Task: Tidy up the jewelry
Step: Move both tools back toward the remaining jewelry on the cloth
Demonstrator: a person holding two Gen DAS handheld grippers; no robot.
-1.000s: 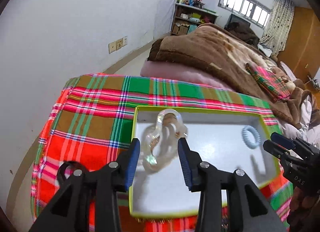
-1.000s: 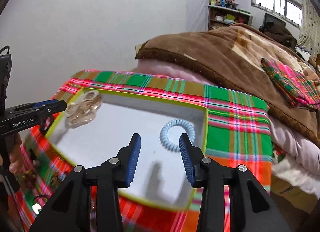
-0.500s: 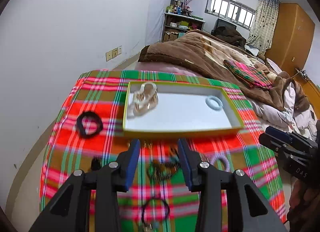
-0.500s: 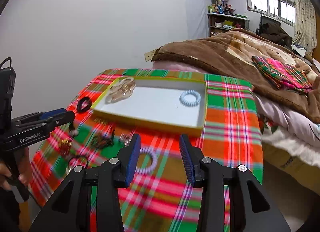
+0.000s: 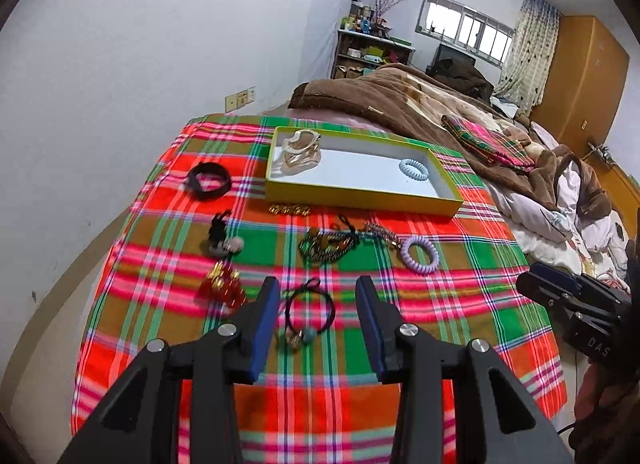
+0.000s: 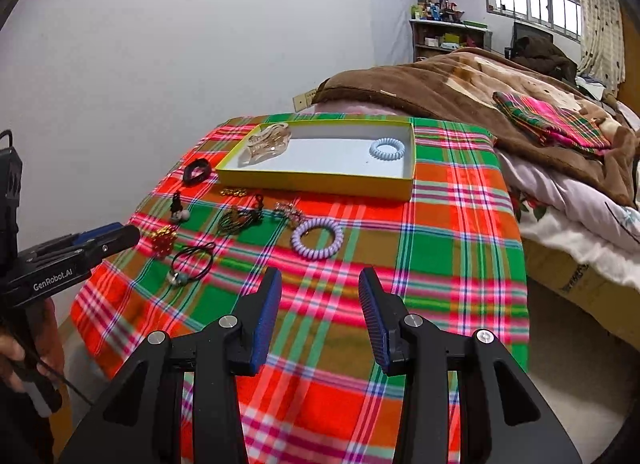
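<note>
Now that the clear hair claw (image 5: pixel 300 152) lies in the far-left corner of the yellow-rimmed box (image 5: pixel 360 200), w/ the pale blue coil tie (image 5: pixel 413 170) at the far-right end, two pcs are sorted and the left gripper (image 5: pixel 316 316) has pulled back from the box, where a sec ago its fingers flanked the claw. Its fingers are spread apart, nothing btwn them, hovering just over the black elastic w/ beads (image 5: pixel 308 316) on the plaid cloth (image 5: pixel 460 304). Probably that's the next pick, since it sits right in the gap. The right gripper (image 6: pixel 318 316) has backed off too; fingers released, empty, above bare cloth near the lilac coil tie (image 6: pixel 317 239). Still loose on the cloth, approx. front to back: red-gold cluster (image 5: pixel 222 284), black pompom tie (image 5: pixel 222 238), green-black beaded tangle (image 5: pixel 328 246), gold clip (image 5: pixel 289 209) just beside the box's near wall, black scrunchie (image 5: pixel 209 181) to the box's left. Most of the sorting remains.
</note>
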